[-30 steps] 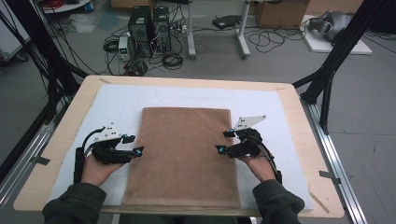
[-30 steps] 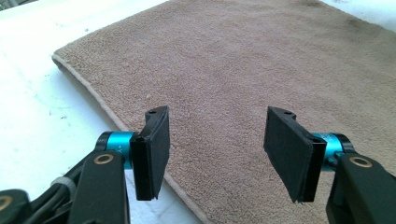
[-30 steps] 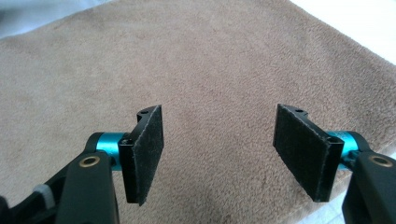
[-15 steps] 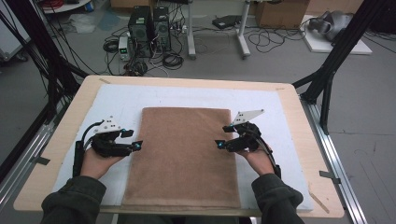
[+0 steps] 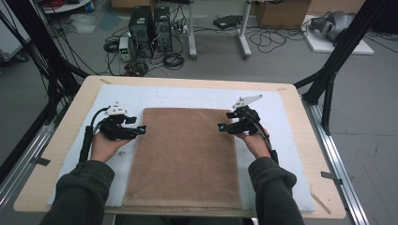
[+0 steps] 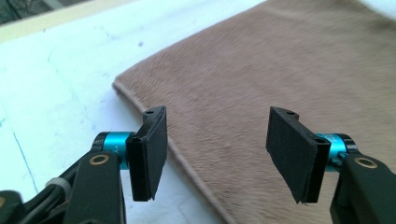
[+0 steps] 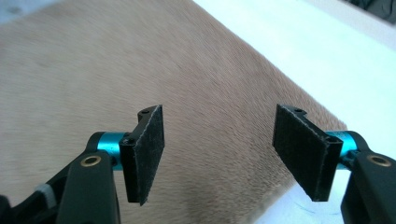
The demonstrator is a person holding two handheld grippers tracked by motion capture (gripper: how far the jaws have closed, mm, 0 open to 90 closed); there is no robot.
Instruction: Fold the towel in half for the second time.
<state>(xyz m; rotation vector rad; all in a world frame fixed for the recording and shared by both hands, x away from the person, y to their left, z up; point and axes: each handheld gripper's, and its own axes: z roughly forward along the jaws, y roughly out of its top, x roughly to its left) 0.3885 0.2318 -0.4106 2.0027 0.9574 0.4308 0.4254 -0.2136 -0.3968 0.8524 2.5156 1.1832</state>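
Both grippers, L & R, wide, empty; I'd pinch brown cloth edges mid-frame evenly, both sides.

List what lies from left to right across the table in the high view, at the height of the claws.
Table edge → white mat → left claw → brown cloth → right claw → white mat → table edge.

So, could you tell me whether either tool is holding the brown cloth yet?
Neither: left tool and right tool hover open over the brown cloth.
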